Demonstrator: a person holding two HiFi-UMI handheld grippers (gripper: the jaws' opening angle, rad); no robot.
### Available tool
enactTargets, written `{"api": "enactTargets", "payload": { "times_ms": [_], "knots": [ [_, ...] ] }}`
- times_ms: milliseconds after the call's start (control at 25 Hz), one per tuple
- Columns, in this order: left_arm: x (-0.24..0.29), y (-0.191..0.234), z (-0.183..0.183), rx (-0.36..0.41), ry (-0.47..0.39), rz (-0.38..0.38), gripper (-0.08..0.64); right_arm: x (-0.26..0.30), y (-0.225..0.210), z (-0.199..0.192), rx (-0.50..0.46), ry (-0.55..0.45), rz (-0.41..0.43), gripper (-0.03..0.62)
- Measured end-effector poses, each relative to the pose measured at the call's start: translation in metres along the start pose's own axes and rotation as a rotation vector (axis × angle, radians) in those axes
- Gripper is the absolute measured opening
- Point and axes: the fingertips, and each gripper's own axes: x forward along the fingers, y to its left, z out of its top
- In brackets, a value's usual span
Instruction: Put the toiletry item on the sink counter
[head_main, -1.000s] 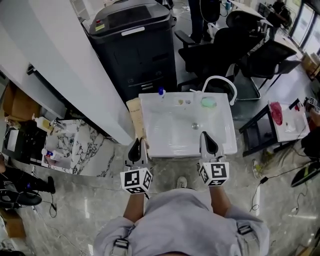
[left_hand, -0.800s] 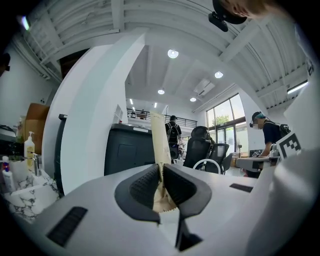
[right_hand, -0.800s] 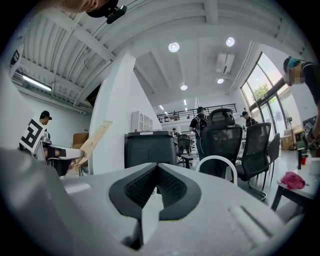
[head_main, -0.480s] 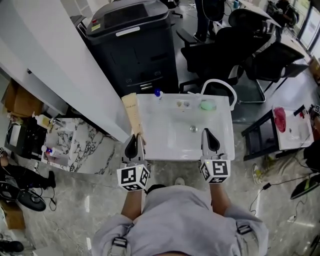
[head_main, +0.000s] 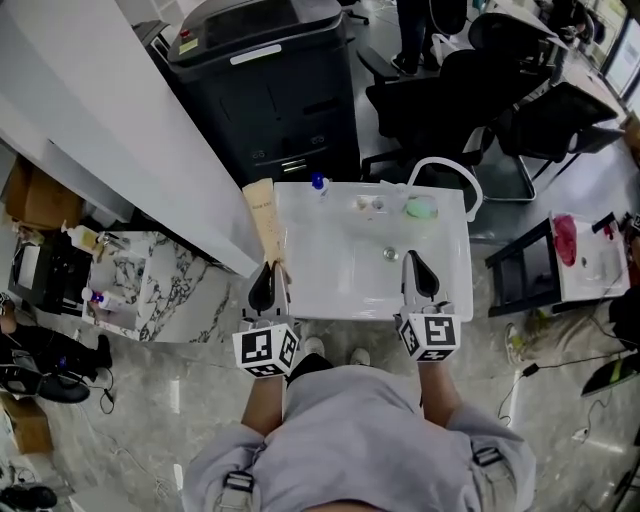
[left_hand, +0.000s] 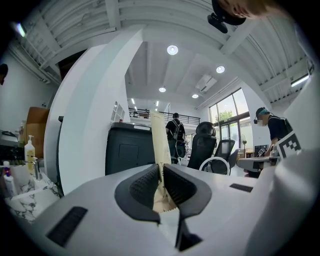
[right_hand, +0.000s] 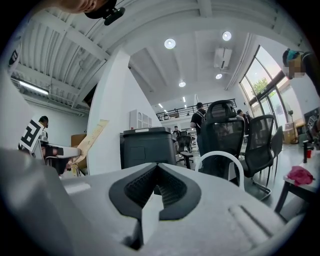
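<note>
1. My left gripper (head_main: 268, 287) (left_hand: 161, 181): jaws closed on the lower end of the toiletry tube (head_main: 262, 214) (left_hand: 158, 136), a long flat cream tube with a crimped end between the pads.
2. Toiletry tube, position: it runs straight out from the jaws along the left edge of the white table (head_main: 300, 296), reaching to about its far left corner. Whether it touches the table top I cannot tell. It also shows at the left of my right gripper view (right_hand: 93, 136).
3. My right gripper (head_main: 419, 277) (right_hand: 158, 181): jaws together, nothing between them, over the near right part of the table.
4. Table: white, with a sink basin and drain (head_main: 391, 253) in the middle.
5. Back rim of the table: a small blue-capped bottle (head_main: 319, 183), a green item (head_main: 419, 208) and a white arched tap (head_main: 446, 168).
6. Beyond the table: a black cabinet (head_main: 270, 95) and black office chairs (head_main: 440, 100).
7. Far left: a marble shelf with bottles (head_main: 135, 290).
</note>
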Motion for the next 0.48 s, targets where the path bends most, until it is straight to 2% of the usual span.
{"api": "enactTargets", "payload": {
  "times_ms": [240, 480],
  "knots": [
    [0.019, 0.025, -0.009, -0.005, 0.038, -0.038, 0.034, 0.032, 0.019, -0.002, 0.005, 0.006, -0.027, 0.005],
    [0.051, 0.048, -0.001, 0.0, 0.037, -0.116, 0.034, 0.064, 0.04, 0.003, 0.002, -0.008, -0.067, 0.005]
  ]
}}
